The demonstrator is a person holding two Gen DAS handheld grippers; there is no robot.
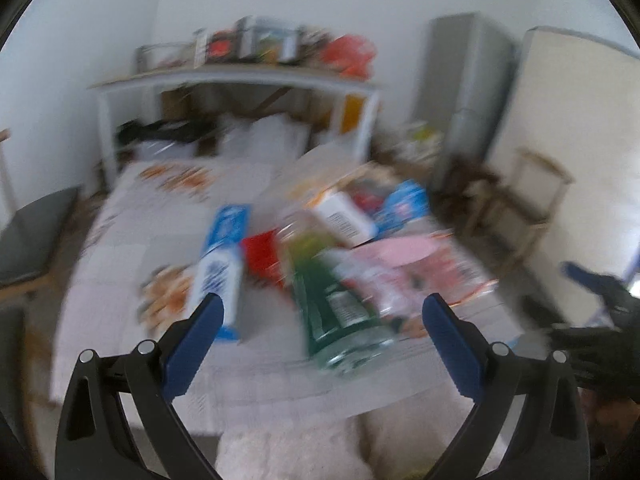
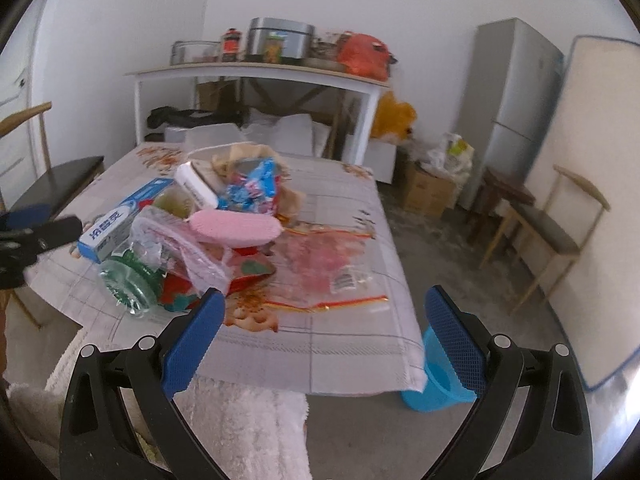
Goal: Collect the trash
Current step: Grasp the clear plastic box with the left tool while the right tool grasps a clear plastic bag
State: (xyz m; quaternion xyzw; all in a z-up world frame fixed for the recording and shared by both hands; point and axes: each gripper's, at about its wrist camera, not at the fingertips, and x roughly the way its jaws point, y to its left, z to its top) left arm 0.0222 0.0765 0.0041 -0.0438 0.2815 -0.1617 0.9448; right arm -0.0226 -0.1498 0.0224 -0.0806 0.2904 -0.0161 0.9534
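Trash pile on table; both hand-held grippers gape, empty

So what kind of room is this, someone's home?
Probably a lived-in home, a dining or storage room. A table with a printed cloth holds a pile of packaging, a tall fridge stands in the corner, and a shelf carries pots and jars.

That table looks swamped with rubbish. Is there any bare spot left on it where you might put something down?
Yes. The near strip of the tablecloth, between the clear zip bag and the table's front edge, is bare. So is the far right part, beyond the zip bag. The left middle is crowded: green bottle, blue and white box and pink sponge are heaped together.
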